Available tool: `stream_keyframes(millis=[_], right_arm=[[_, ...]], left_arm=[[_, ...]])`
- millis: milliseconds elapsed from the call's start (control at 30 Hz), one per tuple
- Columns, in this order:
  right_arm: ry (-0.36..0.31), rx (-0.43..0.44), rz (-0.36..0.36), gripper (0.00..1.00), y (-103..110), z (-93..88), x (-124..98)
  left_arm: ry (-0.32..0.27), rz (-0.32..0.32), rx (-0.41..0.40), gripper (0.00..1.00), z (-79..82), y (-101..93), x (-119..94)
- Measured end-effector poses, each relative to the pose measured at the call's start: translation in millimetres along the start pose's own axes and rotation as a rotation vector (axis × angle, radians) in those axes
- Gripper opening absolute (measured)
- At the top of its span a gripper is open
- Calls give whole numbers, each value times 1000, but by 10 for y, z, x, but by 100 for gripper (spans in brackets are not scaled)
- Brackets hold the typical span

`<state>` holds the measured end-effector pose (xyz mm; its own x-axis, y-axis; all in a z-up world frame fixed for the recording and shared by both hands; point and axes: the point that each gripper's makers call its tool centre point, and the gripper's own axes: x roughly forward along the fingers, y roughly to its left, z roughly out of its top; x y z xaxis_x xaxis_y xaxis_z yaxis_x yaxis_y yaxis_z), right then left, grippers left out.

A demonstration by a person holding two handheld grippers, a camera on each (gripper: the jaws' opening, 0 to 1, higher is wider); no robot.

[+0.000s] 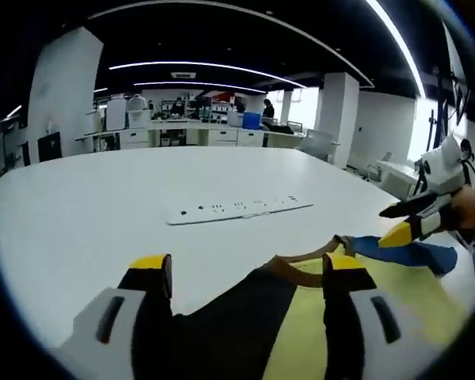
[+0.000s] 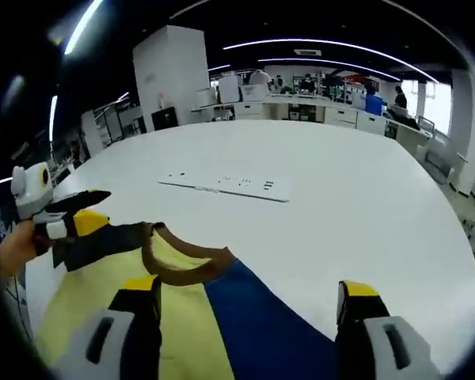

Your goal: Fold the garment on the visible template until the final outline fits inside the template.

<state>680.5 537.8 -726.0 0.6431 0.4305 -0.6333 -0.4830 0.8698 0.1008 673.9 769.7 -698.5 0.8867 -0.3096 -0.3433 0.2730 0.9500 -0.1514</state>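
The table (image 1: 103, 206), large, white and rounded, carries the work in both views. Beyond it lies an open office with white pillars, desks and ceiling light strips; people sit or stand at the far desks in the right gripper view. A flat white power strip (image 1: 239, 210) lies on the table beyond the garment, well apart from it, and does not obstruct either gripper.

The garment (image 2: 222, 317) lies flat on the near part of the table, collar end toward the power strip, long axis running from the cameras toward the table centre. It has a yellow middle panel, a brown collar (image 2: 182, 265), a blue sleeve (image 1: 404, 252) on one side and a black sleeve (image 2: 103, 237) on the other.

The left gripper (image 1: 249, 273) has its jaws spread over the black and yellow cloth near the collar; whether they touch the cloth cannot be told. The right gripper (image 2: 249, 297) has its jaws spread over the yellow and blue cloth.

In the left gripper view, the right gripper appears at the right edge, its yellow-tipped jaw at the blue sleeve end, held by a hand (image 1: 471, 210). In the right gripper view, the left gripper appears at the left edge above the black sleeve end.
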Motion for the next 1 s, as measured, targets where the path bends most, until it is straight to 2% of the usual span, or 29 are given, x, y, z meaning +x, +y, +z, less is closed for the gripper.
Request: stream_keyframes(millis=[133,267,433,667,1000], right_arm=[[17,2,11,100,66,-35,-143],[29,6,-4,100,118,-115,-323],[25,61,-25,100,156,-221,-526],[20,109,-89,100,57,-421,-830],[35,190,-183,99,-172,-849,-1280]], left_arm=[[-3,-14,36,90,74,-43,-148],[19,-31,65,93,79,-78,-314],[25,-49,106,99,62,-83,-518],[12,-91,102,99,47,-177,-796],[9,-119,117,99,5,-251,-1214]])
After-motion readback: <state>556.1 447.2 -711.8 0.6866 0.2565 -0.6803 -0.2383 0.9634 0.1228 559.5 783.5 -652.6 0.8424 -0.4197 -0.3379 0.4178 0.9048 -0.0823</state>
